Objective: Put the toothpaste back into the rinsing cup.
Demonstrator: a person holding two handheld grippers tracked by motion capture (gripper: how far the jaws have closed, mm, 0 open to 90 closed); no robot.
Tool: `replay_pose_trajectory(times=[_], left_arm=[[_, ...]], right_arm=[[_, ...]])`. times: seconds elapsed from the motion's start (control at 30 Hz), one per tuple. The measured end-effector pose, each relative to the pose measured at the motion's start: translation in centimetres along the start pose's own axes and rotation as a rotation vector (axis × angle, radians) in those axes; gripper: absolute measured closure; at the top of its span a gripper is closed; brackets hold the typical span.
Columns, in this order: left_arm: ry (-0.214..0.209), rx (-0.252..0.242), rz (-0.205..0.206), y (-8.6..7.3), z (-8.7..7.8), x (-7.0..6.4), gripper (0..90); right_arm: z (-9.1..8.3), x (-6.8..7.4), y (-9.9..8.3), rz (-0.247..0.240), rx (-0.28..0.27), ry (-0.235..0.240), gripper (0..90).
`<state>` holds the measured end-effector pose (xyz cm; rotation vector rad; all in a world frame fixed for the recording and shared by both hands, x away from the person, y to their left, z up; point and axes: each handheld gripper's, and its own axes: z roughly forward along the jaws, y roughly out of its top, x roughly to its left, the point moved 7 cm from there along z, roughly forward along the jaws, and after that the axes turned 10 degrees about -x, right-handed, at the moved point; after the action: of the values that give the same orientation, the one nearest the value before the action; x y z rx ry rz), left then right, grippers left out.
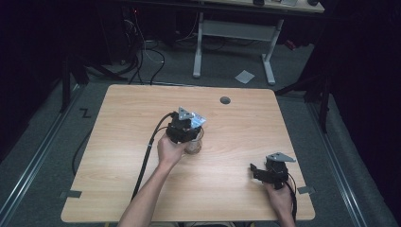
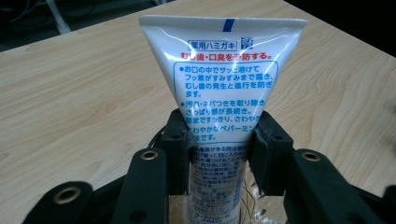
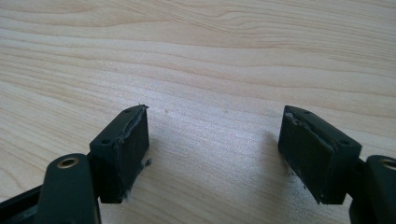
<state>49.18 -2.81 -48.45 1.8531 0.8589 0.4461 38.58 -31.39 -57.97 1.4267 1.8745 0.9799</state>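
- The left gripper (image 2: 219, 144) has its two black jaws squeezed tight on a white toothpaste tube (image 2: 222, 79).
- The jaws press on the tube from both sides, about halfway down it.
- The tube stands up straight, with its flat wide end at the top.
- It has blue and red writing on it, and a small blue mark on the top edge.
- The bottom part of the tube goes down into a clear glass cup (image 1: 194, 145).
- In the left gripper view the shiny rim of the cup shows just under the jaws.
- I cannot tell if anything else is in the cup.
- In the high view the left gripper (image 1: 185, 127) is right over the cup, near the middle of the worktop (image 1: 118, 142).
- A hand (image 1: 169, 150) holds that gripper from below, and a black cable (image 1: 147, 156) runs back from it toward the near edge.
- The right gripper (image 3: 215, 144) has its jaws spread wide apart.
- Nothing is between them, just the bare wood of the worktop.
- The jaws are low and close to the wood.
- In the high view the right gripper (image 1: 257, 172) is near the right front corner of the worktop, well apart from the cup and the tube.
- A small round dark hole (image 1: 225, 100) is in the worktop near the far edge.
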Motion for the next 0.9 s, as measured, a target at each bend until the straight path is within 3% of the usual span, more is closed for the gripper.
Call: replay_pose_trajectory(times=[0.9], left_arm=[[0.007,0.008,0.009,-0.27,-0.09,0.16,62.0]], right_arm=[[0.00,0.00,0.00,0.000,0.000,0.000,24.6]])
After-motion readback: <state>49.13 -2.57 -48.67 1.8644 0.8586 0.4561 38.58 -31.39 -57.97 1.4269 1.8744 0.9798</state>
